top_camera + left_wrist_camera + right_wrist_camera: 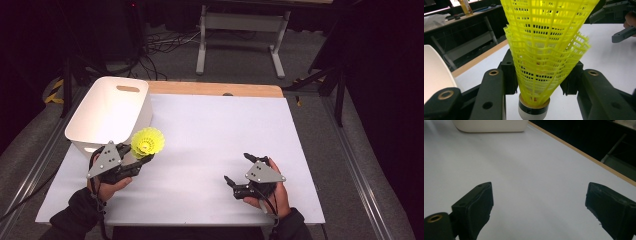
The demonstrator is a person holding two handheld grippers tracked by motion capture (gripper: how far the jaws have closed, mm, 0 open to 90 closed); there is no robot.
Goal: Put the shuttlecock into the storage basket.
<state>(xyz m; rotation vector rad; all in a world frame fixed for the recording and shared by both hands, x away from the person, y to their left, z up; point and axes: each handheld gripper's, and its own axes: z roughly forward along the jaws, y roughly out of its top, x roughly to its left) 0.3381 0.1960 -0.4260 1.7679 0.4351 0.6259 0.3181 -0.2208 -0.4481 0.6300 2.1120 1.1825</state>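
Note:
A yellow plastic shuttlecock [148, 141] with a mesh skirt is held above the white table near the bin's front right corner. My left gripper [141, 152] is shut on it. In the left gripper view the two black jaws press on the lower skirt of the shuttlecock [544, 37], its white base with a black band points toward the camera, and a second mesh layer seems nested around it. My right gripper [236, 167] rests low over the table's front right part, open, with nothing between its jaws [539, 202]. It also appears far off in the left gripper view [614, 23].
A white plastic bin [110, 107] with handle slots stands at the table's back left, also seen in the right gripper view [491, 125]. The table [225, 130] has a white top and a wooden strip [215, 89] along its far edge. A metal desk frame [242, 30] stands behind.

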